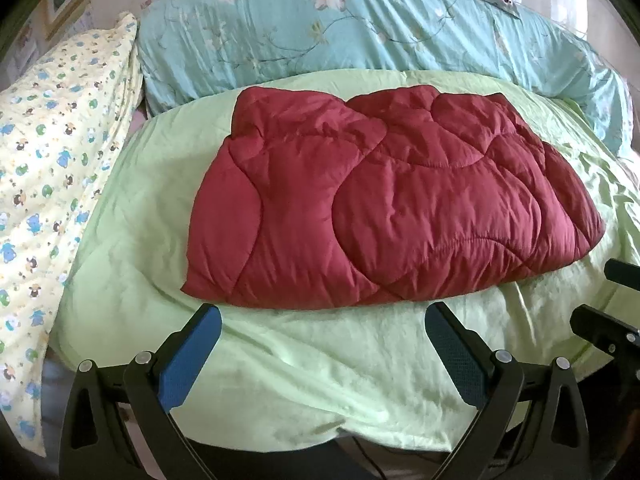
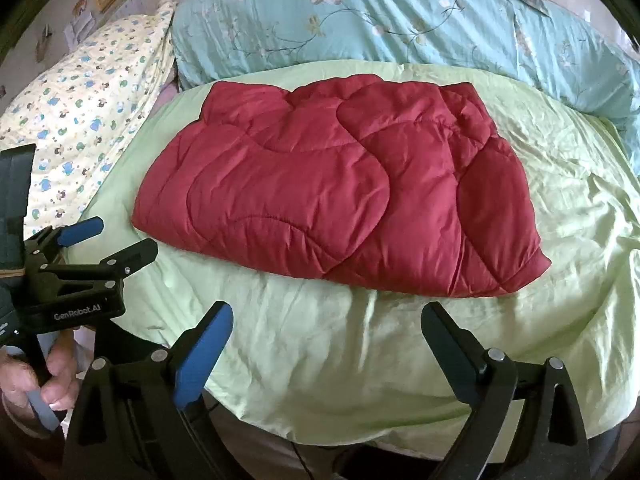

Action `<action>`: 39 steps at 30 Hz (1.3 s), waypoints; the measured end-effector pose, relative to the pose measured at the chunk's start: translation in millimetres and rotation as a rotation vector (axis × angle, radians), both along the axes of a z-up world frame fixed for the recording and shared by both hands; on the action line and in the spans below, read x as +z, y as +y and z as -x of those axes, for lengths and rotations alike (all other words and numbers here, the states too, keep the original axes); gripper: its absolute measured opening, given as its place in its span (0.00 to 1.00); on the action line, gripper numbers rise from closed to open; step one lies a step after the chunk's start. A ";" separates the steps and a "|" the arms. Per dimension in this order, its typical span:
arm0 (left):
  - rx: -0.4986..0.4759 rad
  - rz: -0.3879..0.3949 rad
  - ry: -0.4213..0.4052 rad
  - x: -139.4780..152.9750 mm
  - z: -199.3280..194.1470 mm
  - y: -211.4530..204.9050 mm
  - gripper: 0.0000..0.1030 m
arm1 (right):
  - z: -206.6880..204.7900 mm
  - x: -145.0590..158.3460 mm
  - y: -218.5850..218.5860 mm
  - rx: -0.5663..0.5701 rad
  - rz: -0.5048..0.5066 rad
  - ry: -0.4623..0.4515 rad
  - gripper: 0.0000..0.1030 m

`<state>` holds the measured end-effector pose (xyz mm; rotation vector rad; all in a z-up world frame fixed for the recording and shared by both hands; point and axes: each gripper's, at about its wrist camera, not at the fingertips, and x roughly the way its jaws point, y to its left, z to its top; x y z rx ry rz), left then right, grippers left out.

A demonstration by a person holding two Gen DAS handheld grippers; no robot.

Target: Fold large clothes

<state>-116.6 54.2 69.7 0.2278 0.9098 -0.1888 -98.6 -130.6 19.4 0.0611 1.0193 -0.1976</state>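
Observation:
A dark red quilted padded garment (image 1: pixel 384 200) lies folded into a wide flat bundle on the light green sheet (image 1: pixel 280 360); it also shows in the right wrist view (image 2: pixel 340 200). My left gripper (image 1: pixel 324 320) is open and empty, just short of the bundle's near edge. It also shows at the left of the right wrist view (image 2: pixel 114 236), open. My right gripper (image 2: pixel 326 320) is open and empty, near the bundle's near right edge. Its fingers (image 1: pixel 616 300) show at the right edge of the left wrist view.
A pale blue floral duvet (image 1: pixel 360 28) lies rolled along the far side of the bed. A yellow printed pillow (image 1: pixel 52 184) lies at the left. The green sheet (image 2: pixel 560 240) hangs over the near bed edge.

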 end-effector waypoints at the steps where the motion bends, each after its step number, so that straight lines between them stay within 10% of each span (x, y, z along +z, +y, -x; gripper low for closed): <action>1: -0.001 -0.005 0.001 -1.3 -0.6 -0.5 1.00 | -1.0 -0.6 -0.5 -0.003 -0.004 0.001 0.94; 39: -0.025 -0.015 0.018 -13.4 -27.4 -26.7 1.00 | -26.7 -7.2 -13.9 -0.034 -0.027 0.001 0.94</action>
